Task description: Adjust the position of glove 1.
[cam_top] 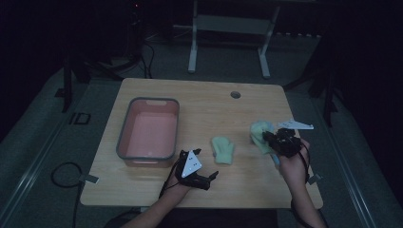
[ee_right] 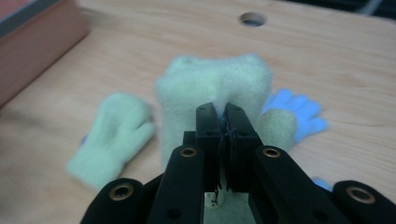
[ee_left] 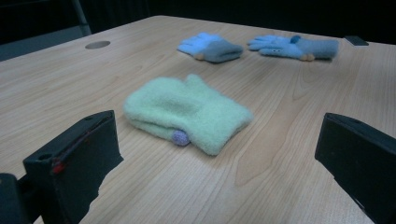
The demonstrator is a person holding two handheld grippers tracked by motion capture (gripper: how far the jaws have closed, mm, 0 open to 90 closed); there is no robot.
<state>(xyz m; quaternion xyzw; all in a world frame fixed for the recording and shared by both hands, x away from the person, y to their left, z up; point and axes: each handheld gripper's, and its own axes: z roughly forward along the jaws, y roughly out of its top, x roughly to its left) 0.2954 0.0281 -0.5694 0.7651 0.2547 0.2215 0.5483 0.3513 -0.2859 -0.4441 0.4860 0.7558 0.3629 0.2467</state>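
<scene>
My right gripper [cam_top: 267, 137] is shut on a pale green mitten [cam_top: 259, 133], which hangs above the right side of the table. In the right gripper view the jaws [ee_right: 223, 109] pinch the mitten's [ee_right: 187, 84] near edge. A second green mitten [cam_top: 223, 149] lies flat mid-table, also seen in the right gripper view [ee_right: 112, 133] and the left gripper view [ee_left: 187, 112]. My left gripper [cam_top: 205, 163] rests near the front edge, open and facing that mitten, with its jaws [ee_left: 217, 126] wide and nothing between them.
A pink bin [cam_top: 124, 137] with a grey rim stands at the left. A blue glove [ee_right: 299, 112] lies under the lifted mitten. Two blue gloves [ee_left: 210, 46] [ee_left: 294, 46] lie beyond the flat mitten. A cable hole [cam_top: 235, 94] sits near the far edge.
</scene>
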